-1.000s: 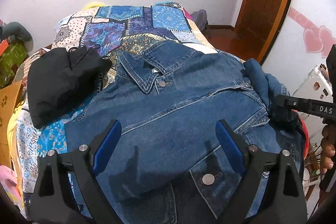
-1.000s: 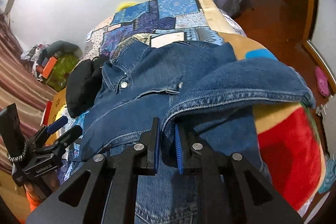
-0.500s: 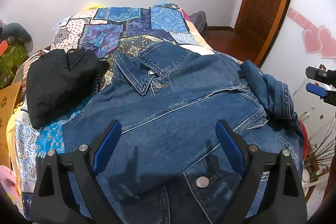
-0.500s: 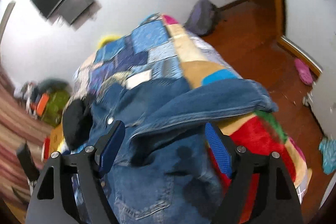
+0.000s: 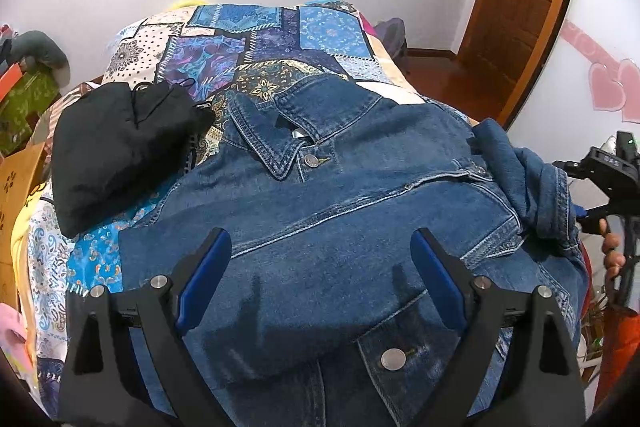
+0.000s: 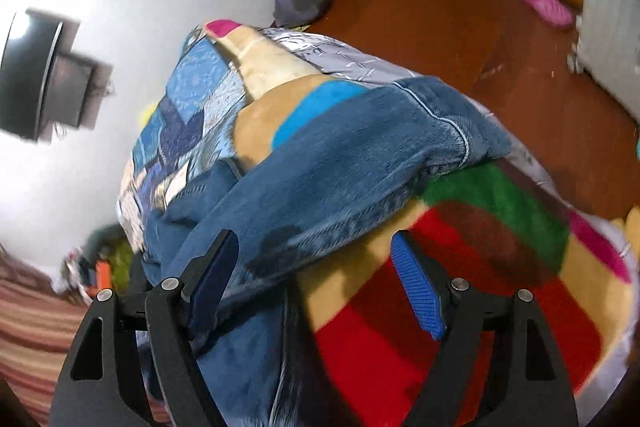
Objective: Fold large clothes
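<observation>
Denim jacket [image 5: 320,227] sleeve [image 6: 340,163], which our right gripper [image 6: 316,283] had pinched, lay released beside the collar [image 5: 276,143], so we judged that fold done; our left gripper [image 5: 320,283] gaped empty.

Denim jacket [image 5: 340,227] hem: cut off by left wrist view's lower edge.
Jacket sleeve [image 6: 360,163]: motion-blurred in right wrist view.
Right gripper [image 5: 612,183]: beside jacket, partly out of frame, jaws unreadable.

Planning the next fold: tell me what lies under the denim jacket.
The denim jacket lies on the patchwork quilt, and its sleeve rests on a multicolored blanket. Anything else beneath stays hidden.
</observation>
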A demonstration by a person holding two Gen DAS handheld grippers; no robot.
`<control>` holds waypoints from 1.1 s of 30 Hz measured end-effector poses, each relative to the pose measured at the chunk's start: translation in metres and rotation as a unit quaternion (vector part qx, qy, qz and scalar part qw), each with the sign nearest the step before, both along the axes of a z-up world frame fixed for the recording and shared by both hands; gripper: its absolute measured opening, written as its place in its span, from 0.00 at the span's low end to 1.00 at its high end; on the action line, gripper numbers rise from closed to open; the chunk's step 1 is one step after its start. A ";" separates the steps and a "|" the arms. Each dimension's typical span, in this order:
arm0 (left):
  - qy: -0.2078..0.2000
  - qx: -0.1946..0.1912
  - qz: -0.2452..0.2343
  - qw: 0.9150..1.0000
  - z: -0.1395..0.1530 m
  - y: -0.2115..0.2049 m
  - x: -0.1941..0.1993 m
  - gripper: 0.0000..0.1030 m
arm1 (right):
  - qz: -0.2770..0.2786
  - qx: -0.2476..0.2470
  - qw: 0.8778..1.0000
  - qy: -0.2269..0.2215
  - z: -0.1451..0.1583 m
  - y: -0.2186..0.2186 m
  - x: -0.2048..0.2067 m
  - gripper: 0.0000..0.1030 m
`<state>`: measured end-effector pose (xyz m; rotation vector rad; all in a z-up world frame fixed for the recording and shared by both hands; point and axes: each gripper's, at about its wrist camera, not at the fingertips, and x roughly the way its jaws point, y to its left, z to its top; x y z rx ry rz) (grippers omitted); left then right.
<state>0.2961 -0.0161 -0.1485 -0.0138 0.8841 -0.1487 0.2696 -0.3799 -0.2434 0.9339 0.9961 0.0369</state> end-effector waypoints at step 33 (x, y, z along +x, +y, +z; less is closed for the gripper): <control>-0.091 -0.023 0.054 0.994 0.057 0.074 -0.034 0.88 | 0.250 -0.165 0.912 -0.279 0.201 0.214 -0.008 0.08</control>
